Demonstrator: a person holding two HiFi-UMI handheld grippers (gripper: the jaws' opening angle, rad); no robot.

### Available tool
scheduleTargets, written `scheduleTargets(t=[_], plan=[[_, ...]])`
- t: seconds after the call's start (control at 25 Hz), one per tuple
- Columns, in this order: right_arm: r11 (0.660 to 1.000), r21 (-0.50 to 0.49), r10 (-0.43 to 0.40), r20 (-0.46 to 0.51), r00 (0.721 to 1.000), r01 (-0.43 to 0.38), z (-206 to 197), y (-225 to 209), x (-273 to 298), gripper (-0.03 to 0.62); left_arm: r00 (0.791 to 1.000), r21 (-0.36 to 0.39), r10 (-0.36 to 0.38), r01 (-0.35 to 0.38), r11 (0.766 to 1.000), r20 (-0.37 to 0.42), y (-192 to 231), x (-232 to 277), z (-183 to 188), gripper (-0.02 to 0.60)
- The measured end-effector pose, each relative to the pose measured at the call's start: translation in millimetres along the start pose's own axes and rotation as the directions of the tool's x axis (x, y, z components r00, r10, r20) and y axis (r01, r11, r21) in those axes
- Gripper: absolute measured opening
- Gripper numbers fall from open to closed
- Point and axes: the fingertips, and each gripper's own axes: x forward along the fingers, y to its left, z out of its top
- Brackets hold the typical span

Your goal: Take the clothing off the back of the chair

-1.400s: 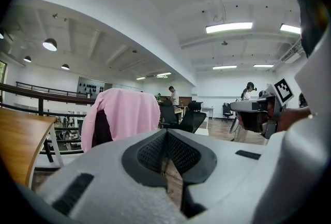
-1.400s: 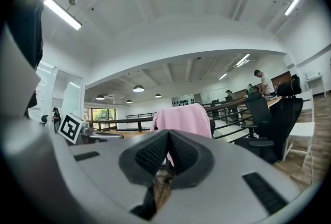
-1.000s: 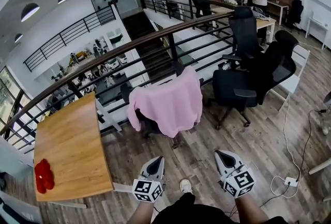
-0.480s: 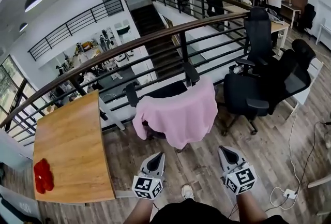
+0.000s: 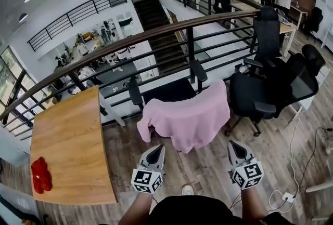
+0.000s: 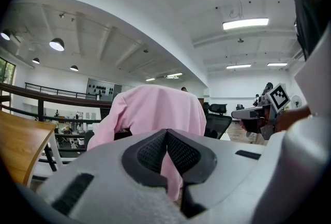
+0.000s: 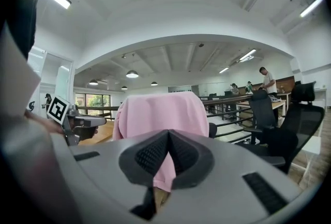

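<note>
The left hand-held gripper [image 5: 155,150] and right hand-held gripper [image 5: 234,145] are grey, with black pads [image 6: 150,153] and marker cubes [image 5: 145,181].

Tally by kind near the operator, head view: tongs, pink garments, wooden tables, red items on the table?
Tongs: 2 (left tongs, right tongs)
Pink garment: 1
Wooden table: 1
Red item: 1
Total: 5

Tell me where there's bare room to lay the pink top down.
The wooden table is bare from the railing side down to the red item at its near corner. Right of the pink top, black office chairs and a floor power strip crowd things.
</note>
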Motion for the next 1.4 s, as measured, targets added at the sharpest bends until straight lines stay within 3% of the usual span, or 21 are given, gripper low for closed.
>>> scheduleTargets(t=[0.2, 0.32, 0.44, 0.68, 0.92, 1.08, 1.12, 1.2, 1.24, 1.28, 1.4], plan=[[0.999, -0.040, -0.020, 0.015, 1.000, 0.020, 14.5, -9.9, 12.5, 0.005, 0.999, 0.010, -0.026, 0.025, 1.000, 0.022, -0.3, 14.7, 10.4, 0.015], [0.999, 0.035, -0.012, 0.046, 0.999, 0.010, 26.2, -14.3, 14.9, 0.005, 1.000, 0.007, -0.005, 0.005, 1.000, 0.021, 6.7, 17.5, 11.2, 0.015], [0.996, 0.090, -0.022, 0.075, 0.997, 0.015, 37.7, -28.9, 21.0, 0.005, 0.999, 0.002, 0.037, -0.038, 0.999, 0.032, 15.8, 20.0, 13.7, 0.015], [0.997, 0.079, -0.012, 0.062, 0.998, 0.008, 42.3, -64.3, 50.5, 0.005, 0.987, -0.015, 0.152, -0.151, 0.988, 0.048, 30.3, 25.1, 14.4, 0.015], [0.998, 0.034, 0.048, 0.043, 0.998, -0.049, 44.6, -89.2, 86.2, 0.005, 0.974, -0.020, 0.204, -0.203, 0.979, 0.097, 35.1, 34.9, 29.5, 0.015], [0.996, -0.074, 0.049, 0.044, 0.998, -0.046, 51.6, -106.5, 105.0, 0.005, 0.951, -0.027, 0.291, -0.289, 0.957, 0.107, 46.3, 30.8, 38.6, 0.016], [0.993, -0.106, 0.047, 0.047, 0.998, -0.042, 54.1, -112.3, 110.4, 0.005, 0.942, -0.035, 0.316, -0.315, 0.949, 0.111, 51.6, 28.7, 40.0, 0.033], [0.989, -0.136, 0.068, 0.039, 0.997, -0.062, 55.3, -122.1, 121.9, 0.005, 0.923, -0.046, 0.368, -0.365, 0.930, 0.111, 64.0, 25.5, 39.2, 0.133], [0.987, -0.131, 0.095, 0.027, 0.995, -0.090, 53.6, -124.9, 127.6, 0.021, 0.914, -0.049, 0.392, -0.389, 0.920, 0.107, 70.2, 24.4, 38.2, 0.157], [0.985, -0.122, 0.126, 0.011, 0.992, -0.124, 51.0, -126.0, 132.9, 0.087, 0.905, -0.052, 0.413, -0.409, 0.911, 0.106, 75.8, 23.4, 37.9, 0.172], [0.973, -0.123, 0.193, -0.036, 0.981, -0.196, 42.3, -124.9, 146.6, 0.151, 0.885, -0.065, 0.451, -0.446, 0.893, 0.118, 88.2, 21.9, 42.4, 0.193]])
